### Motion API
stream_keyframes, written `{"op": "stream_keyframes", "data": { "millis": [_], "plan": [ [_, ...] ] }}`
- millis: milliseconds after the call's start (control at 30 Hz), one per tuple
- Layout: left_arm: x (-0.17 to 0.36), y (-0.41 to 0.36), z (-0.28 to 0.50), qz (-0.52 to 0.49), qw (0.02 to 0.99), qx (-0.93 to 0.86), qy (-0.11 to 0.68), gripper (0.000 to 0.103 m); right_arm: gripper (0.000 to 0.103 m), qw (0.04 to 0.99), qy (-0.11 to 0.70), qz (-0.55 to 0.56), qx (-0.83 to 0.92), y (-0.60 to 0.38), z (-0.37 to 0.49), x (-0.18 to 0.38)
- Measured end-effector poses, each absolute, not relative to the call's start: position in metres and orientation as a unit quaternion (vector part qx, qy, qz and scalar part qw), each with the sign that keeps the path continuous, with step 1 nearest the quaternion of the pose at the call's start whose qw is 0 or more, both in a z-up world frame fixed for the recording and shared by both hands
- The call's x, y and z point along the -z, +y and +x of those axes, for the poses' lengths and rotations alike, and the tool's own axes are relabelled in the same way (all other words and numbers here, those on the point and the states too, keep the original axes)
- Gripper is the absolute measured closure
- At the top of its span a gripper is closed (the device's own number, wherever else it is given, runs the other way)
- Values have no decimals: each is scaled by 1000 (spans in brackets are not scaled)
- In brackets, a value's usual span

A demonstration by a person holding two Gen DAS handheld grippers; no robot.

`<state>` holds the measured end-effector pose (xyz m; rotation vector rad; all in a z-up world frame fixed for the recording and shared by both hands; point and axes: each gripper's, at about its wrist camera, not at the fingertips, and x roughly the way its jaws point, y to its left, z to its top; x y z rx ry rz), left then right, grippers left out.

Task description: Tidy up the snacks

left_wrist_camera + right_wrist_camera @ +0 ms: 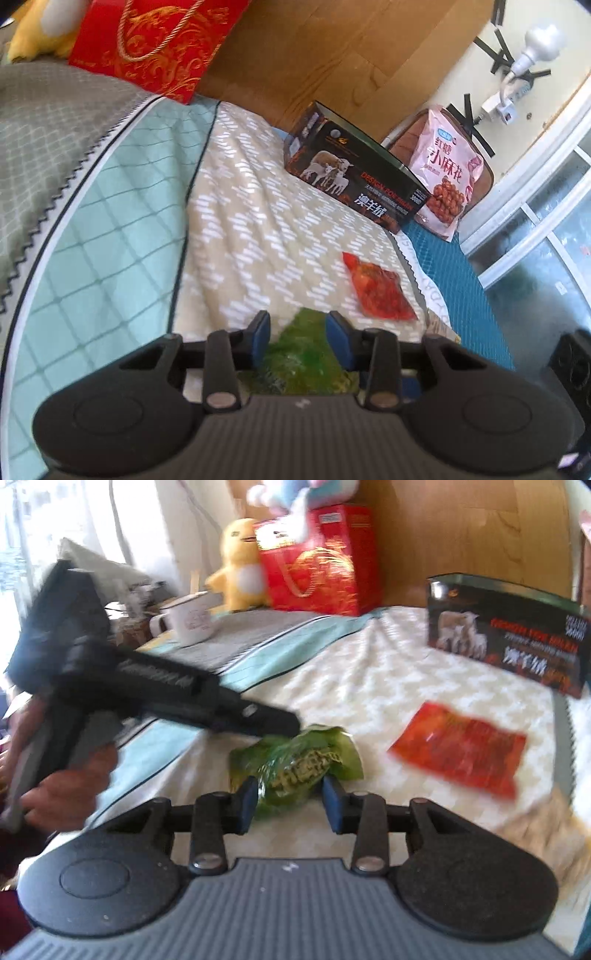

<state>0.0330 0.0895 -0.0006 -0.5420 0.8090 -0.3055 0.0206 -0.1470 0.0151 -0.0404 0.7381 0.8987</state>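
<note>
Both tongs stand wide around a green snack bag (299, 764) on the bed (369, 672): the left tongs (297, 338) and right tongs (289, 800) may collide there, or crush the soft bag.

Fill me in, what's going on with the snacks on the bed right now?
A person is working over the bed with two handheld tools. Both the left tool and the right tool are open and closing in on the green snack bag, neither gripping it yet. The red snack packet lies flat nearby, untouched. The black box stands further back, with a pink snack bag beside it.
</note>
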Motion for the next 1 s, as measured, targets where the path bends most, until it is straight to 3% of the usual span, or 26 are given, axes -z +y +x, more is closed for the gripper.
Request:
{"op": "stream_keyframes", "data": {
  "millis": [267,433,600,667,733,833,900,1000],
  "plan": [
    [-18,99,2,-263,876,151,376,69,60,842,349,63,-406,-179,40,-27],
    [1,87,-10,-267,860,151,409,75,61,819,391,141,-395,-183,69,-11],
    [12,103,-13,-319,847,159,394,77,67,788,415,155,-428,-165,56,-4],
    [15,106,-12,-328,843,166,394,77,83,772,427,165,-441,-162,51,-2],
    [14,105,-12,-327,844,167,391,77,84,775,420,169,-441,-161,43,-2],
    [13,106,-13,-329,843,175,389,67,85,782,411,171,-436,-159,38,-8],
    [11,109,-14,-338,840,183,382,53,85,780,412,192,-430,-165,41,-11],
    [6,116,-15,-351,840,187,370,46,85,775,413,247,-409,-186,51,-11]
  ]
}}
